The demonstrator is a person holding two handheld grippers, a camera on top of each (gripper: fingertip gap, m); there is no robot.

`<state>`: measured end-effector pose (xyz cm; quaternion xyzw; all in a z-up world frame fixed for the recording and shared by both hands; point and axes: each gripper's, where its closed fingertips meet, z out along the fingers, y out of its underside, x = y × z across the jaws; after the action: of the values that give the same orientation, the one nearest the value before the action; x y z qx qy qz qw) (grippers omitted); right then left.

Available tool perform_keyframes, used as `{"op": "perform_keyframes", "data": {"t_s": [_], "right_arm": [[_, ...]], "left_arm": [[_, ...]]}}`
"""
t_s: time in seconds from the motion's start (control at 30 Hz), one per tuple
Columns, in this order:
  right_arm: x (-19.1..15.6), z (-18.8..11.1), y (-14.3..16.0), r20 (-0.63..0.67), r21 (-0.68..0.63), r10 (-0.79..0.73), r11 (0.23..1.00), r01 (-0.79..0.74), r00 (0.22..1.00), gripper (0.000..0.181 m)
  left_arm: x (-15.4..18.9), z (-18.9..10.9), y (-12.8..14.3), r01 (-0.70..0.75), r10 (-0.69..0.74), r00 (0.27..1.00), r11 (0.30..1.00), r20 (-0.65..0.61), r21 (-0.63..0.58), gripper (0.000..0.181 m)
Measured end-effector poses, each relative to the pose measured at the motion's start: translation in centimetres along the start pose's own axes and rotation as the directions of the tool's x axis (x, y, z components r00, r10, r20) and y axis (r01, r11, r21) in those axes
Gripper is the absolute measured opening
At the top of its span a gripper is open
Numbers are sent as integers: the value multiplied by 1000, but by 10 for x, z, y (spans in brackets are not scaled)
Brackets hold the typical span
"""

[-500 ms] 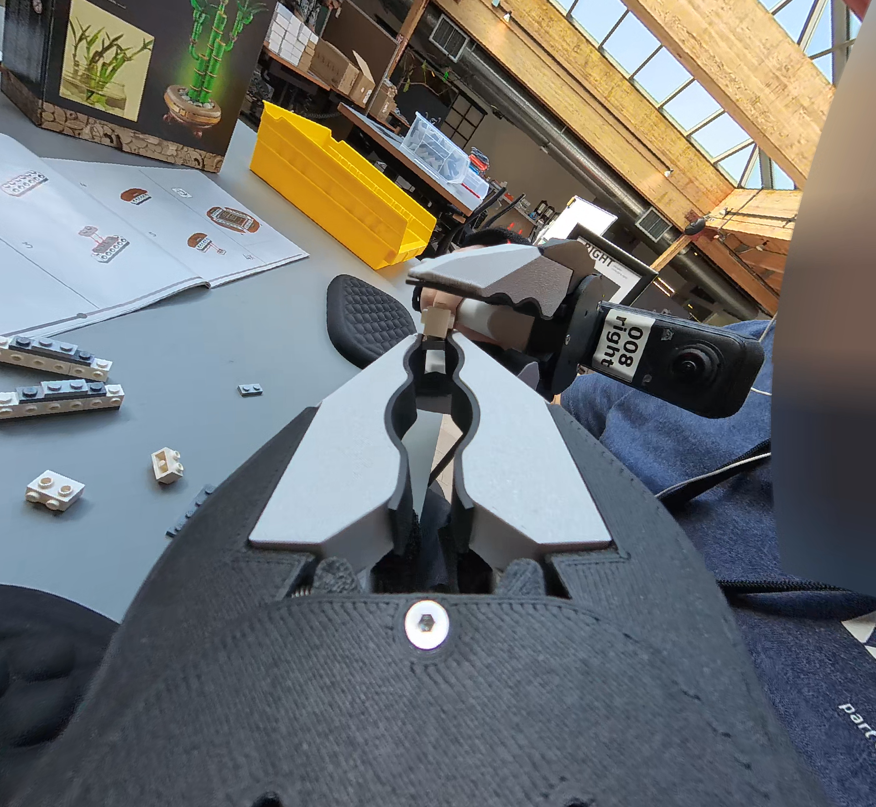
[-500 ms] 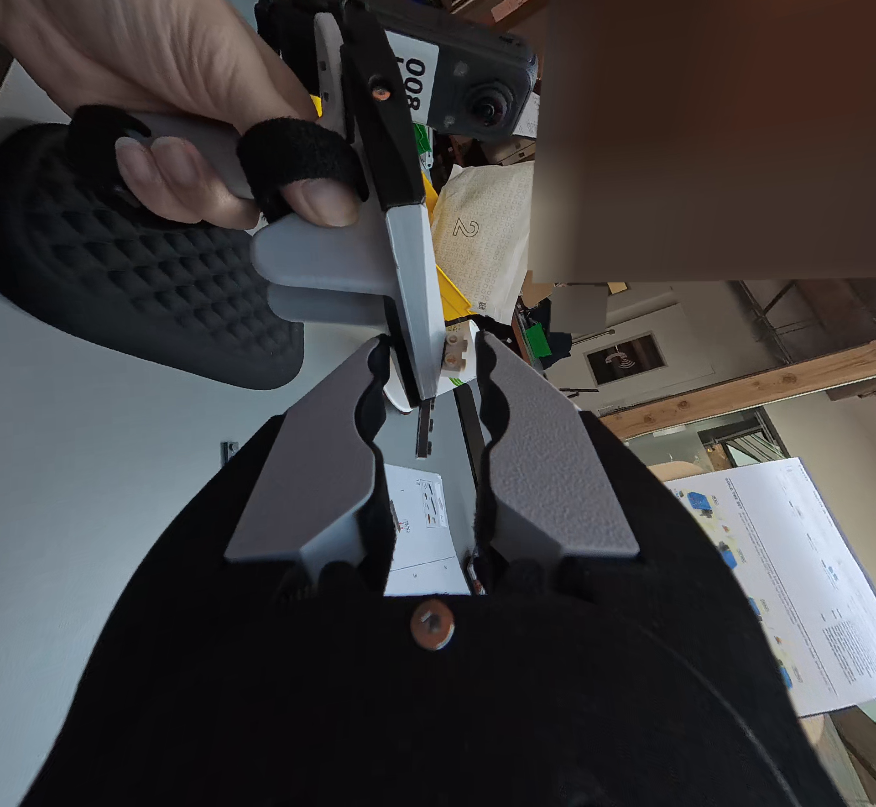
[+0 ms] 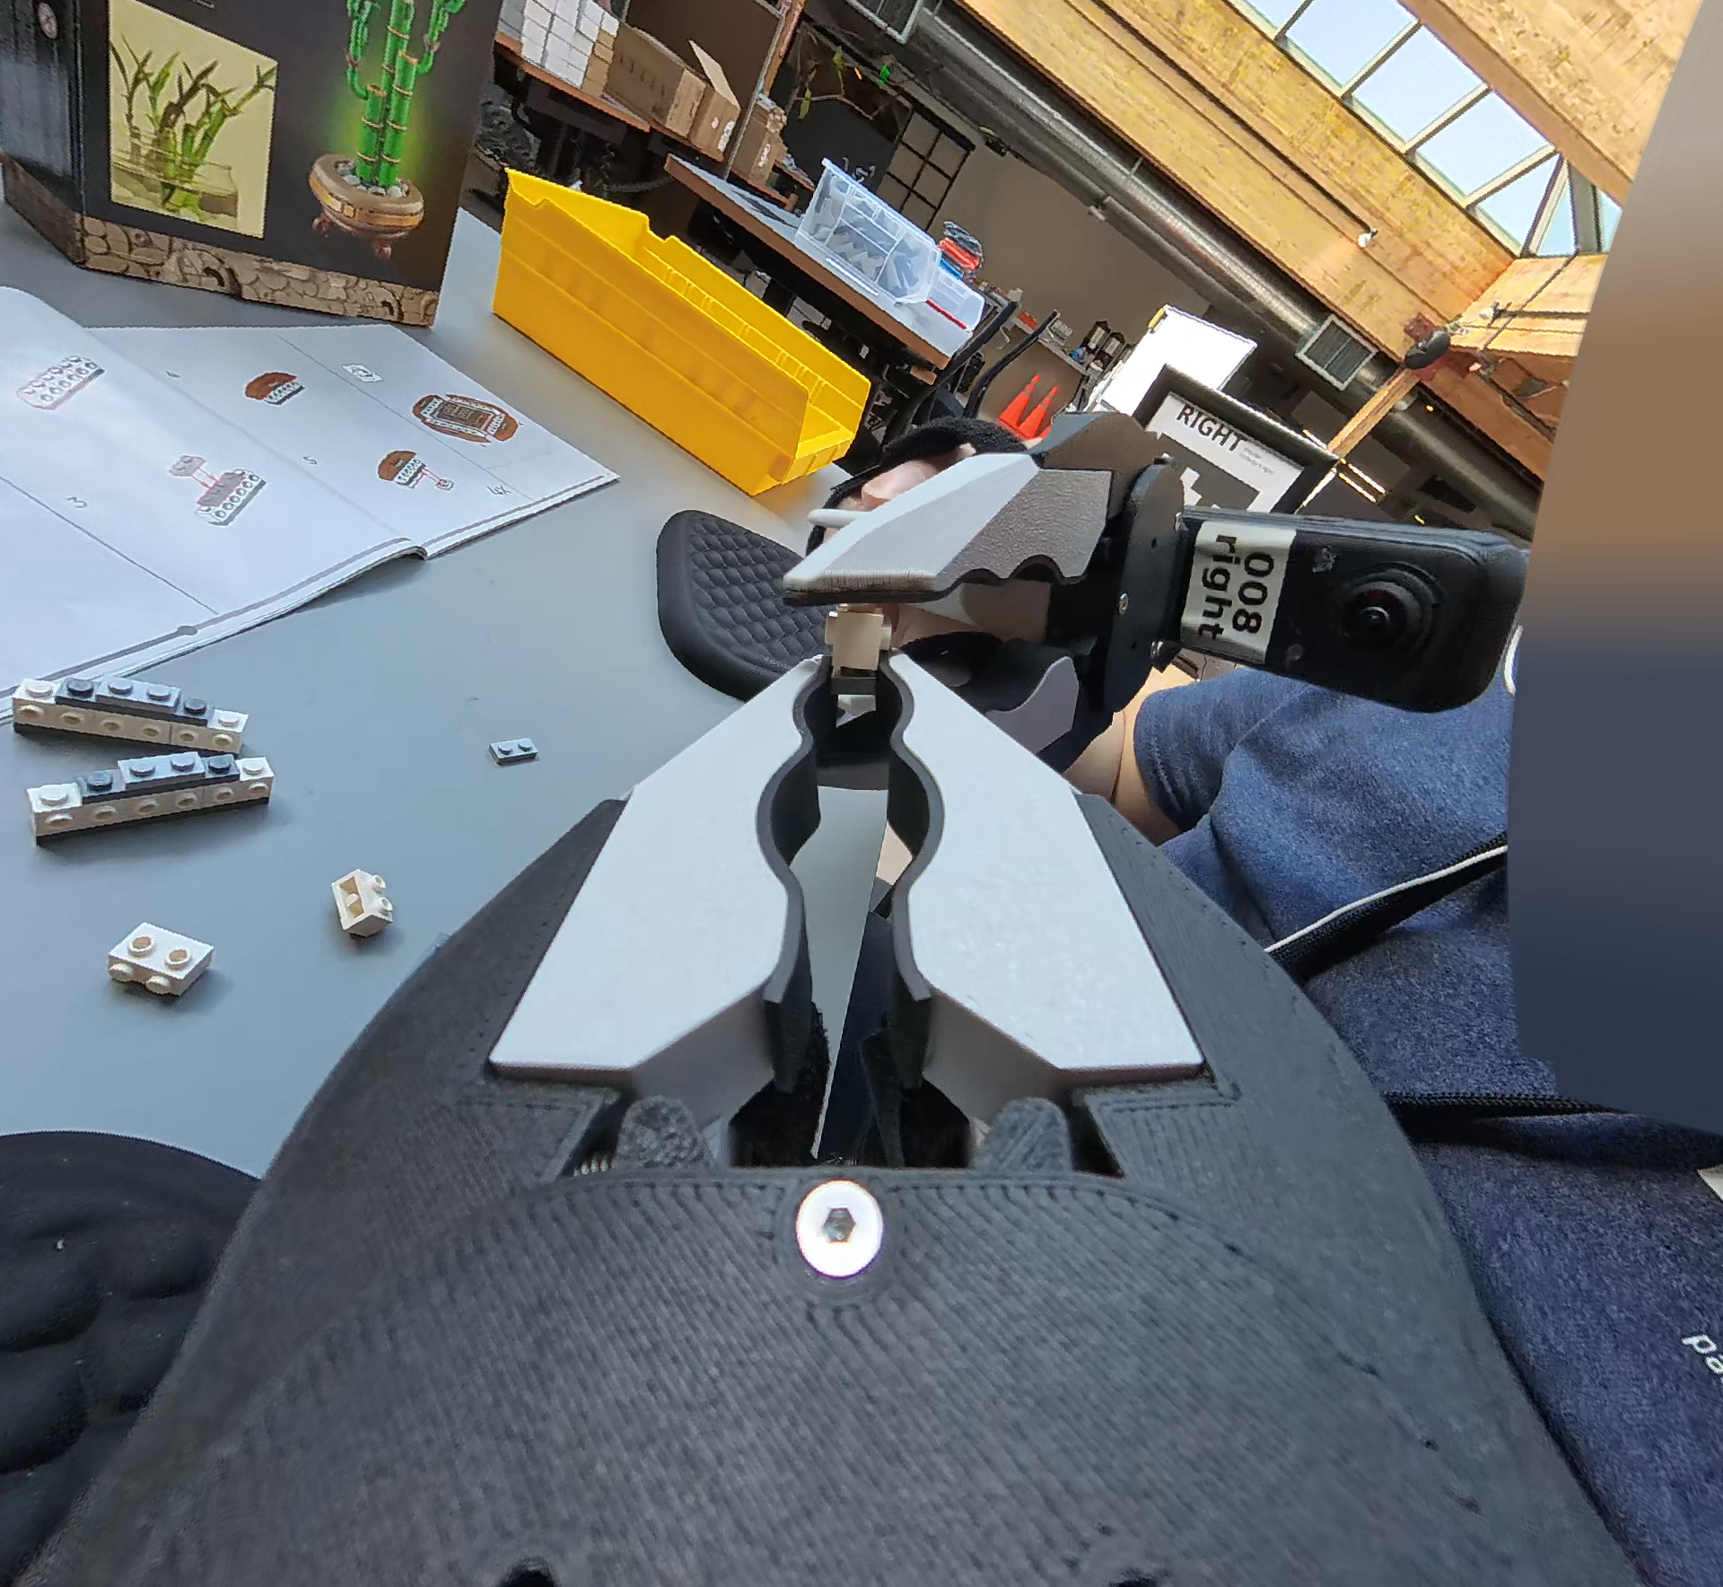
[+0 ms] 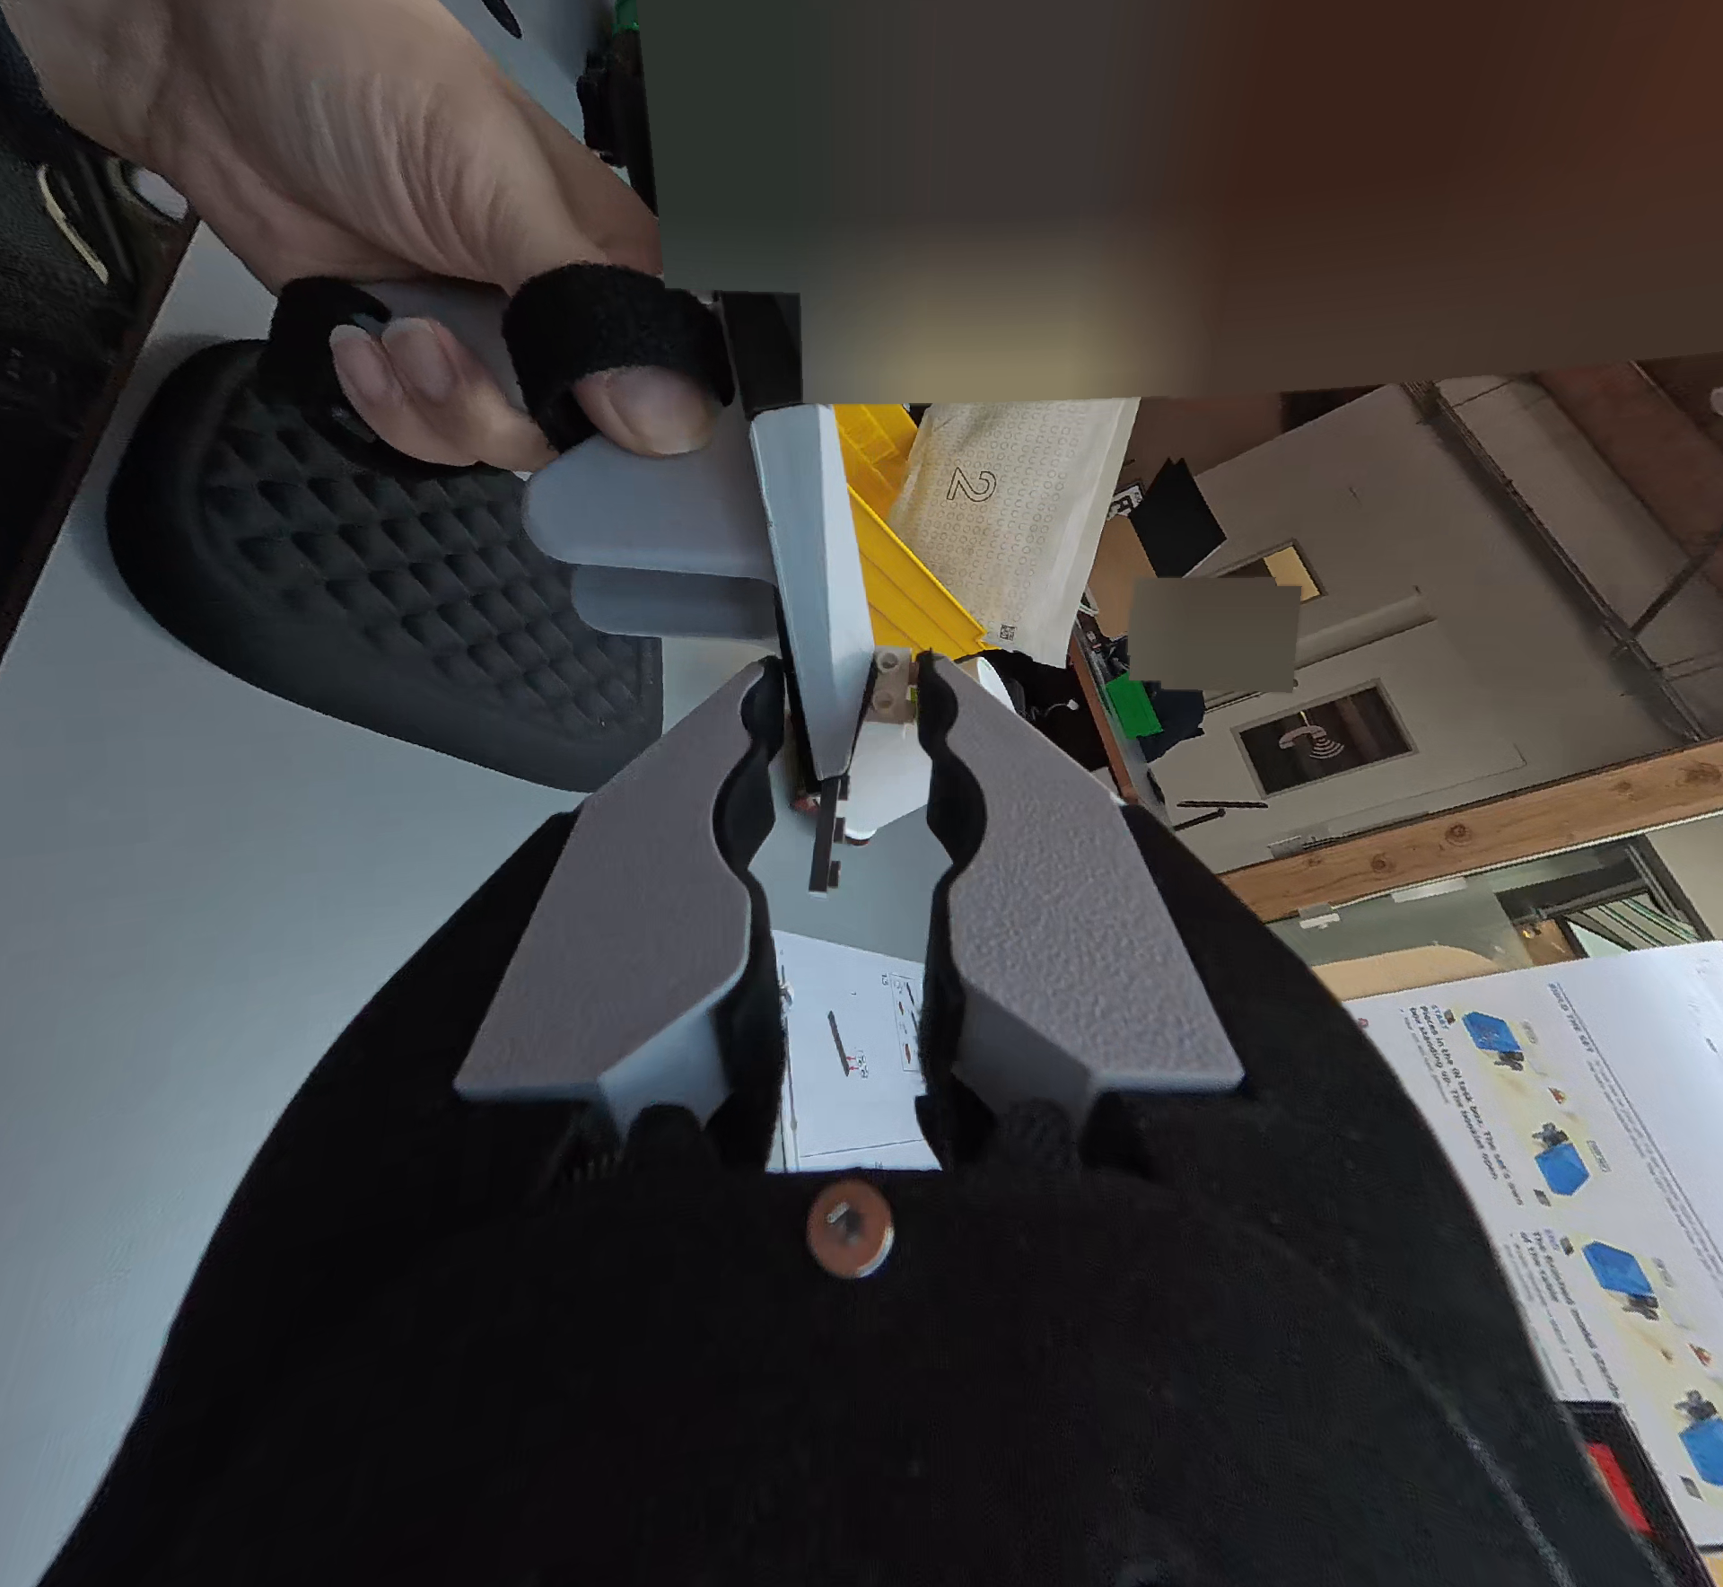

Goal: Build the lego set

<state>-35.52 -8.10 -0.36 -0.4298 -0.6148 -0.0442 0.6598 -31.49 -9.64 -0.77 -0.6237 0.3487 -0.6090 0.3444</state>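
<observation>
My left gripper (image 3: 855, 667) is shut on a small tan brick (image 3: 853, 642), which sticks out above its tips, held over the grey table's near edge. My right gripper (image 4: 847, 670) is open. Its jaws straddle the tan brick (image 4: 890, 689) and one of the left gripper's fingers (image 4: 811, 572), with the right tip against the brick. In the left wrist view the right gripper (image 3: 820, 586) comes in from the right, just above the brick. A thin black plate (image 4: 825, 843) shows beyond the jaws; I cannot tell what it rests on.
On the table (image 3: 466, 656) lie an open instruction booklet (image 3: 233, 460), the set's box (image 3: 261, 78), a yellow bin (image 3: 671, 339), two grey-and-black strips (image 3: 130, 712), loose white bricks (image 3: 158, 959), a small grey plate (image 3: 513, 750) and a black pad (image 3: 727, 600). A person's blue sleeve (image 3: 1305, 843) is on the right. Only a small space, under 4 cm, lies between the two pairs of fingers.
The right gripper's jaws have narrowed a little around the brick and the left finger. Both views have shifted slightly. The left gripper still holds the tan brick.
</observation>
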Motion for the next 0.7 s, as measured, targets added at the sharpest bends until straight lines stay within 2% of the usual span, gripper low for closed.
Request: {"op": "perform_keyframes", "data": {"t_s": [0.13,0.27,0.7], "right_arm": [[-2,-4,-4,35,33,39,999,-40,999,27],[-3,-7,-7,30,60,24,998,-26,999,27],[-4,-14,-12,52,118,65,991,-71,997,24]], "left_arm": [[4,0,3,-28,28,999,999,-16,-33,5],[10,-1,5,6,-9,998,999,-67,-46,5],[21,0,5,-3,-3,992,999,-129,-50,6]]}}
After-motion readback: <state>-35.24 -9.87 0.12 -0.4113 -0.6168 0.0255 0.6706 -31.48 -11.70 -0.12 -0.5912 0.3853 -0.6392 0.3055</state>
